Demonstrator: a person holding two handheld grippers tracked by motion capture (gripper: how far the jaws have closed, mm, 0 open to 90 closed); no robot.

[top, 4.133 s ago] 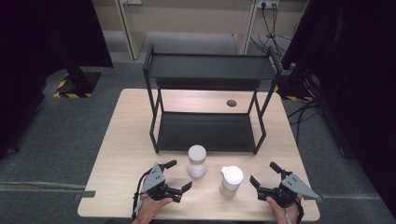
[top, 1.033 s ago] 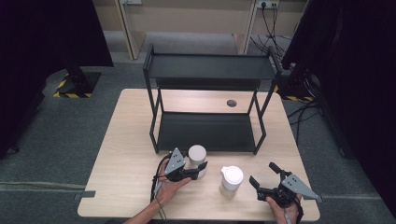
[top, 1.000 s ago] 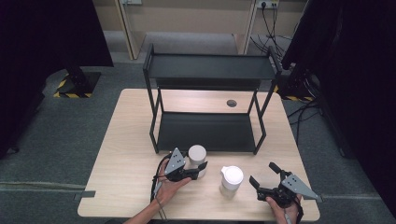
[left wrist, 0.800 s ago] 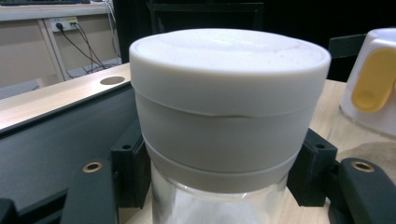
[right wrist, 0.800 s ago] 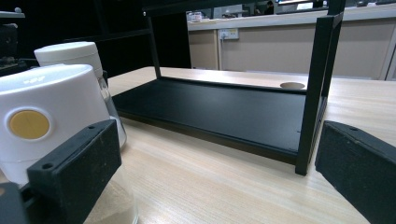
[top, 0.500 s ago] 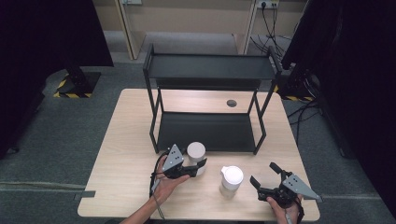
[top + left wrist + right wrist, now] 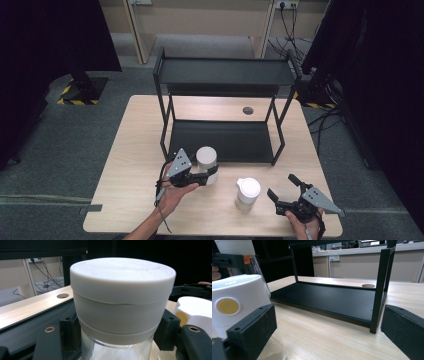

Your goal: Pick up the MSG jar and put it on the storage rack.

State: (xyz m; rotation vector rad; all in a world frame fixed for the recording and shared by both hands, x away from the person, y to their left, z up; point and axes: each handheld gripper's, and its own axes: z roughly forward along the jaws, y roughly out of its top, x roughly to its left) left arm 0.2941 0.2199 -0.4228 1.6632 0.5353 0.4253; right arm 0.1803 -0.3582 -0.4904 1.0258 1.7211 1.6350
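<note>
With the left gripper (image 7: 206, 176) clamped on the white-lidded jar (image 7: 206, 159), keep it upright while clearing the shelf (image 7: 220, 141) edge; the right gripper (image 7: 284, 194) rests open.

Jar (image 7: 117, 350) of clear glass, matt pale plastic lid (image 7: 122, 285); table (image 7: 135, 145) light wood-grain, probably laminate; rack (image 7: 225, 75) matt black metal.

The jar (image 7: 206, 165) is showing a pale grey-white lid over clear glass, and the second jar (image 7: 247, 192) is wearing a brighter white cap with a round mustard-yellow dot on its side. Both grippers, left (image 7: 207, 176) and right (image 7: 283, 194), are looking matte black with light grey plates on top, and the left one is flashing small brass-coloured rivets. The rack (image 7: 225, 72) is sitting all black on a light wood-grain table (image 7: 135, 145), with yellow-and-black hazard stripes (image 7: 65, 92) lying on the grey floor.
</note>
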